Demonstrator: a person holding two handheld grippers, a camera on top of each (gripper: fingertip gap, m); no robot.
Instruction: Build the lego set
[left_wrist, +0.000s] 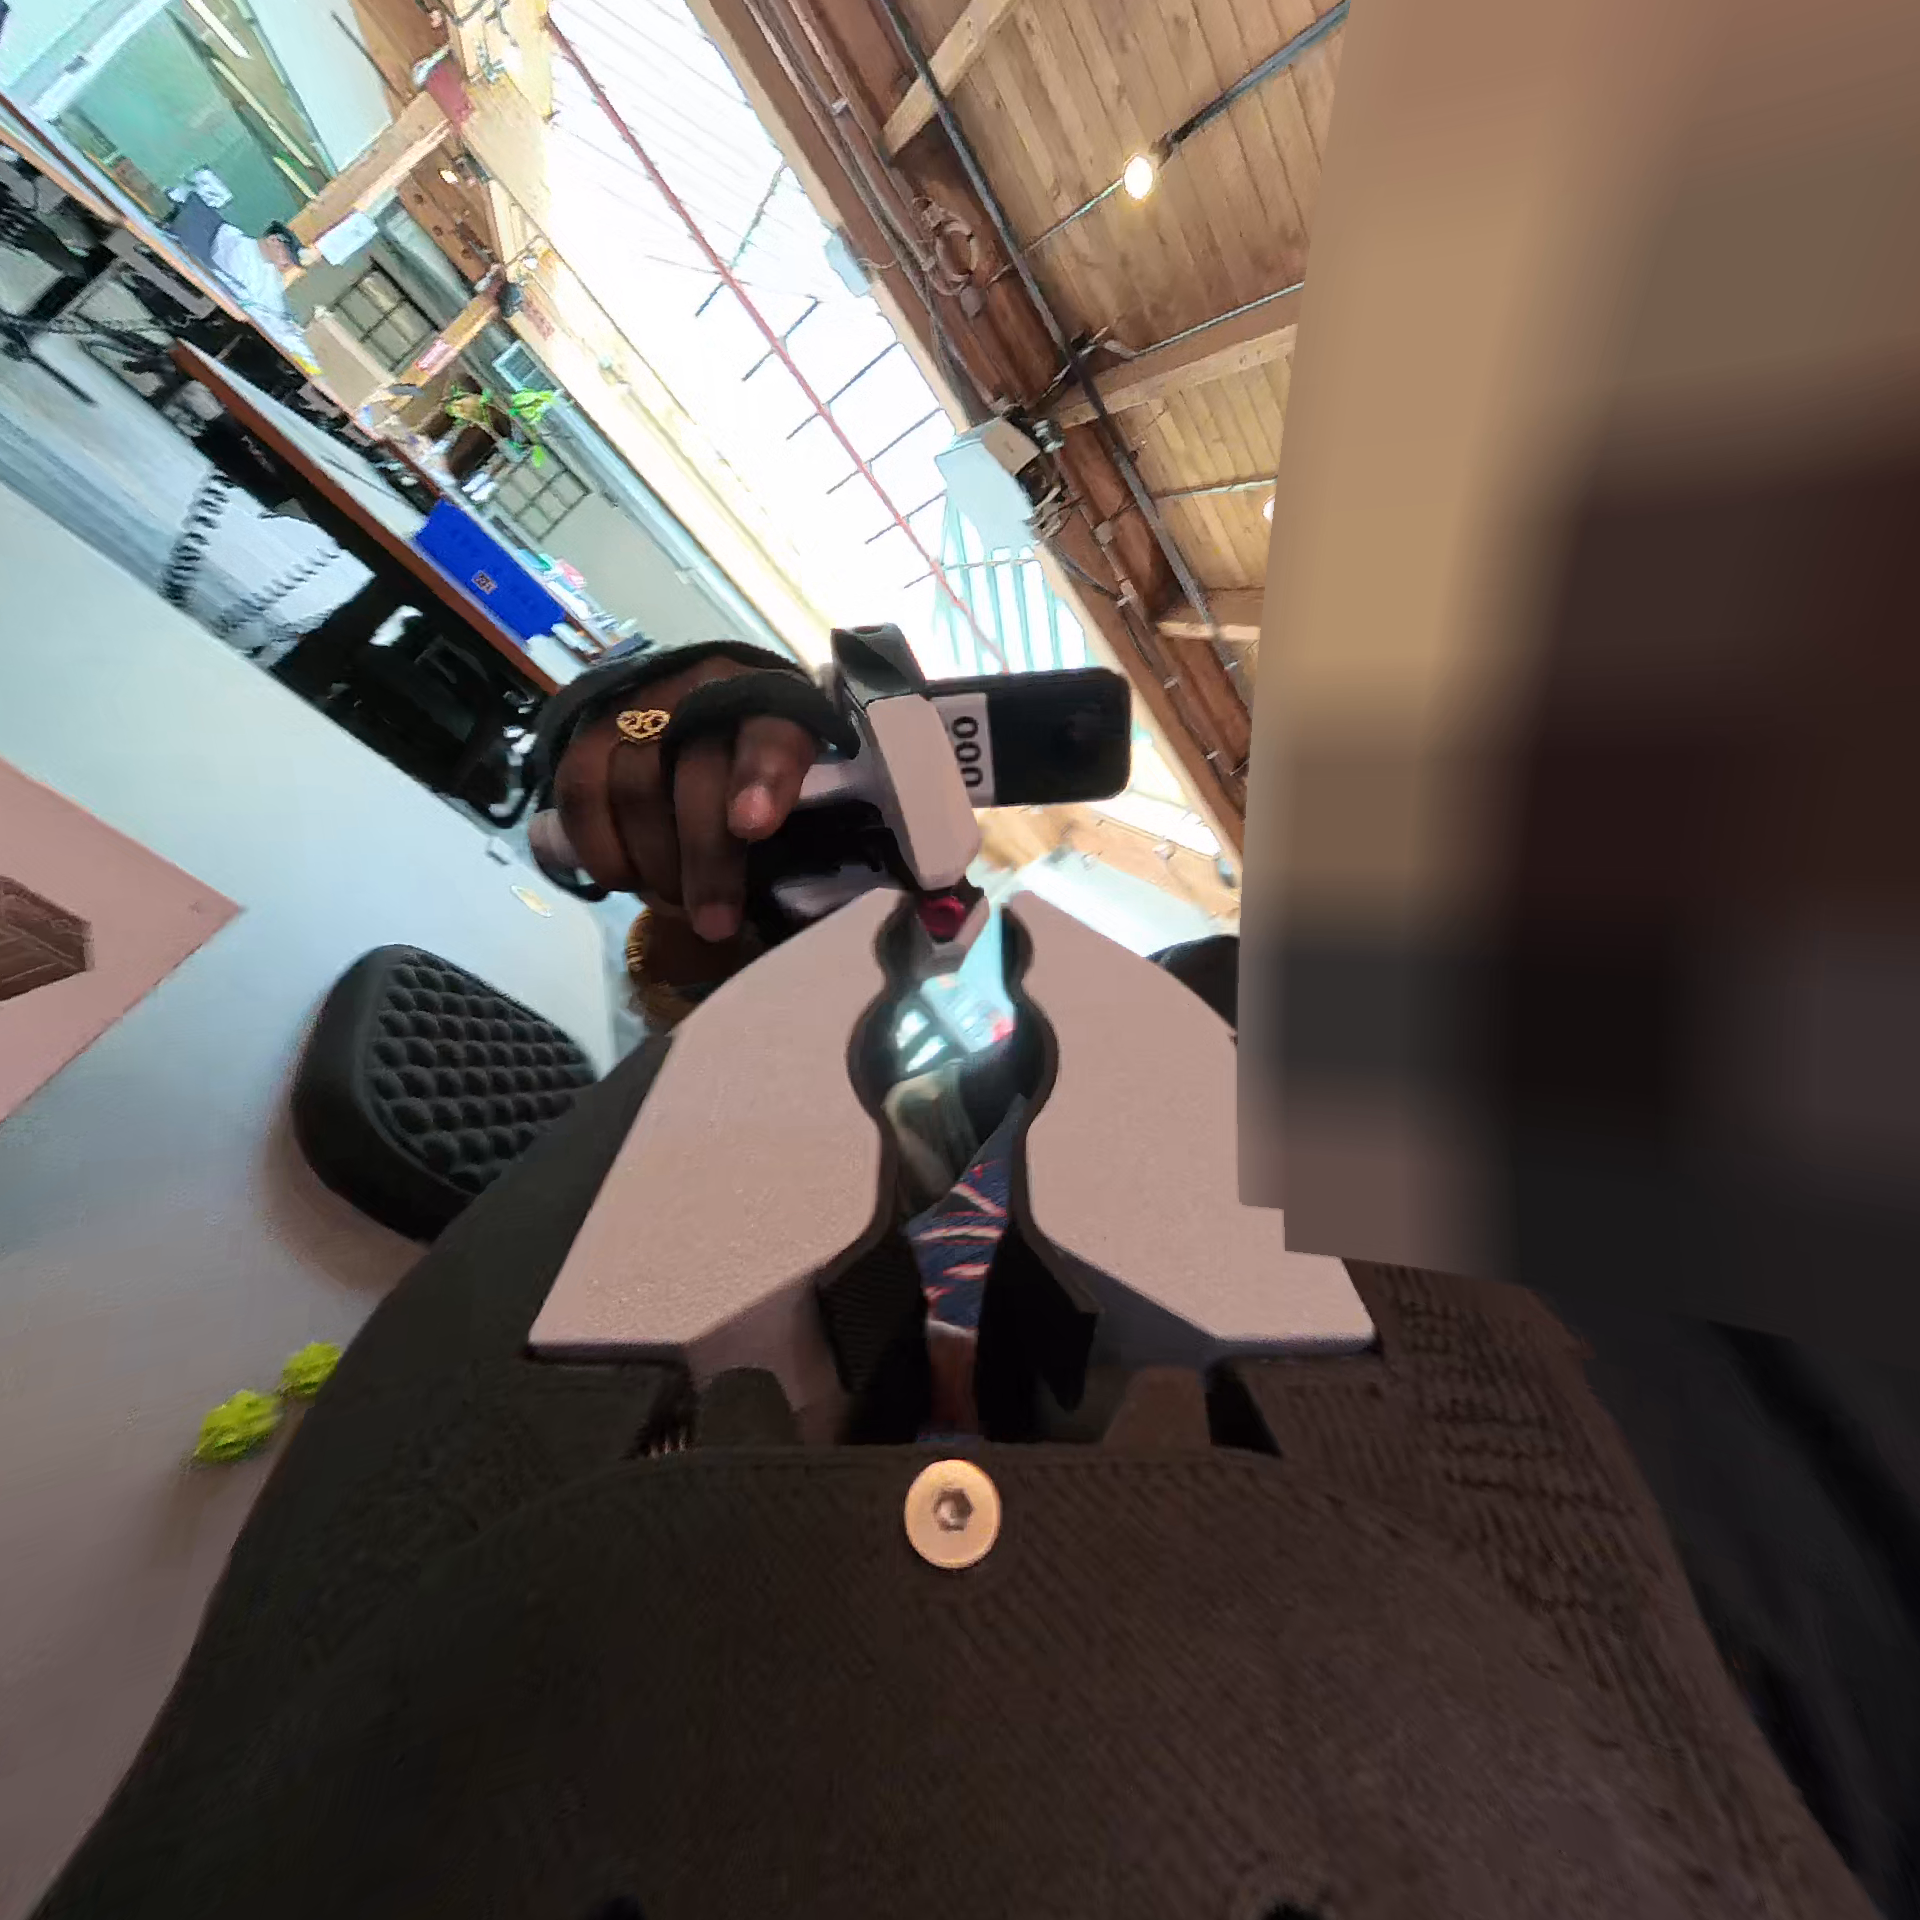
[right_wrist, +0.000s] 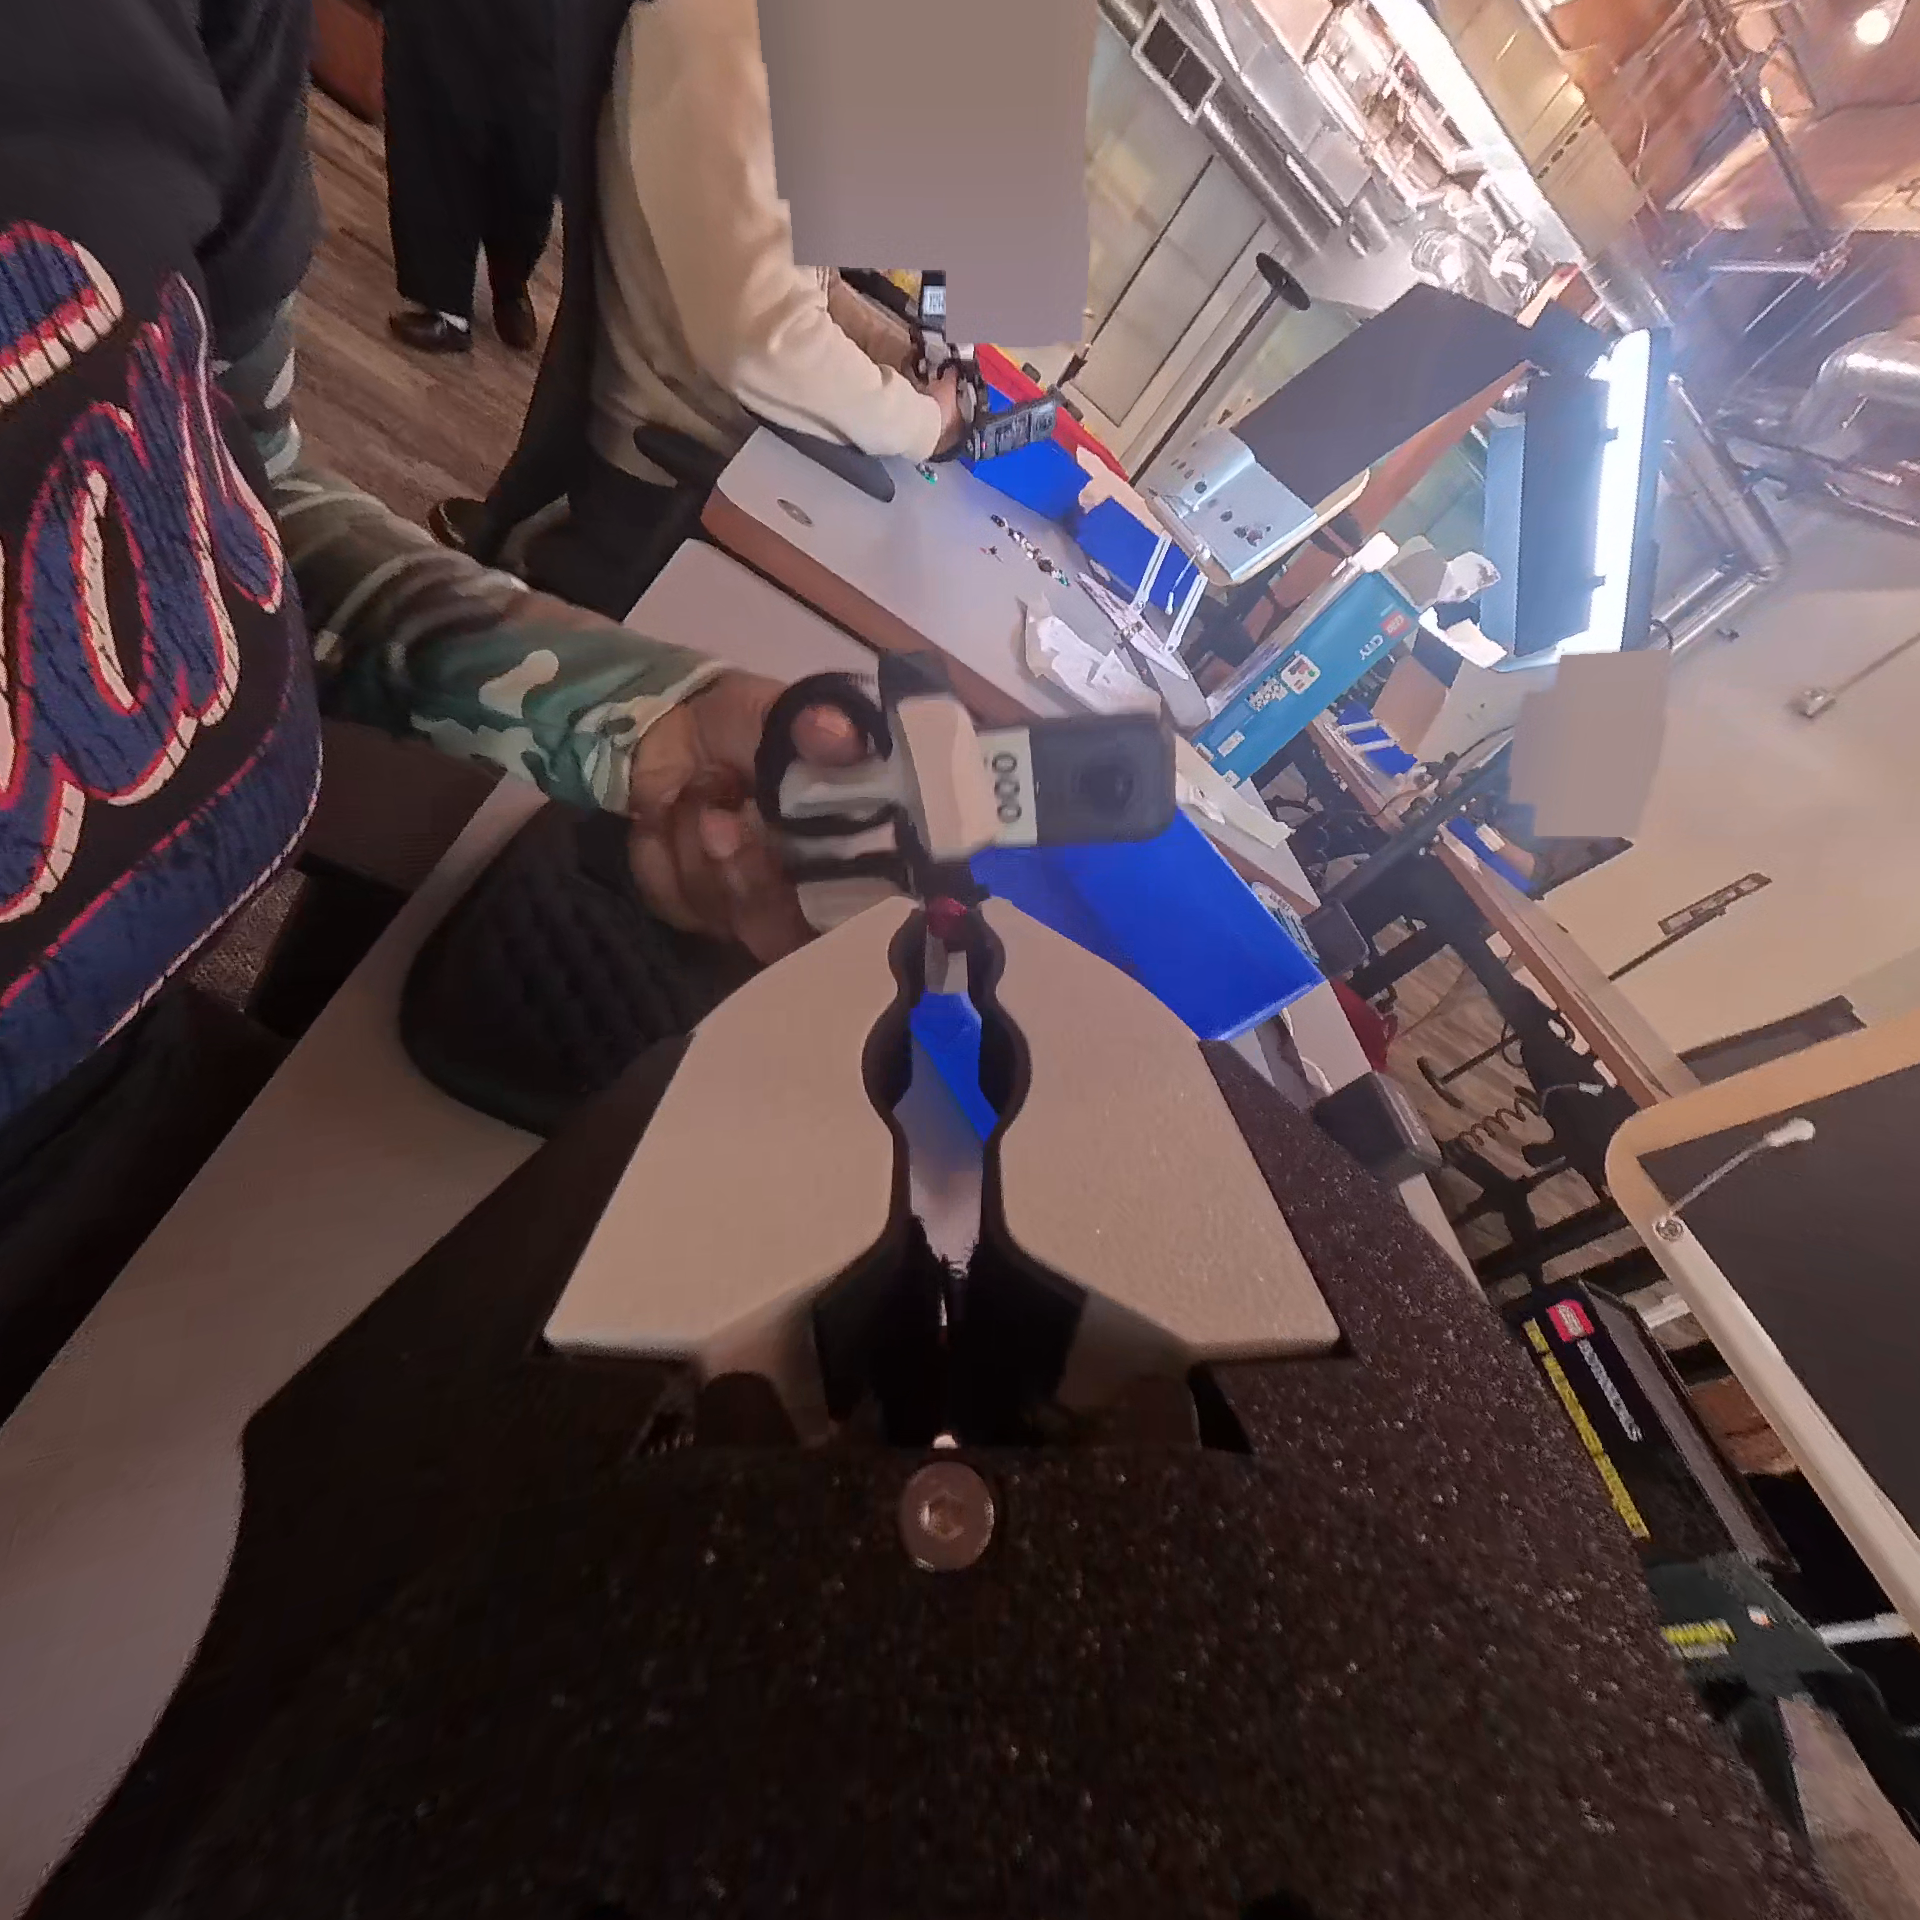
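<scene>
Left gripper (left_wrist: 945, 909) and right gripper (right_wrist: 943, 914) meet nose to nose, raised clear above the grey table (left_wrist: 208, 779), each one's pale, matte, grainy fingers (left_wrist: 748, 1122) tapering to narrow tips with a wavy inner edge. Both pairs of jaws stand narrow, only a slim gap showing, and right at that meeting point sits the small red lego piece (left_wrist: 943, 918), glossy and rounded. It lies between the tips of both tools, but whether either one actually clamps it cannot be told. It is also too small to read its long axis or which way it points. Seen from the left wrist, the right hand (left_wrist: 675, 810) wraps the opposite handle, a gold ring (left_wrist: 642, 724) on one finger, with a boxy black camera (left_wrist: 1060, 738) riding on top. Seen from the right wrist, the left hand (right_wrist: 707, 821) comes out of a camouflage sleeve (right_wrist: 499, 665) and grips its handle the same way. Down on the table lies a black cushioned pad (left_wrist: 447, 1081) with a dimpled, honeycomb surface, two lime-green knobbly lego pieces (left_wrist: 265, 1403) near it, and a pink sheet (left_wrist: 104, 935) farther off. A smooth blue bin (right_wrist: 1122, 914) stands just behind the left gripper.
</scene>
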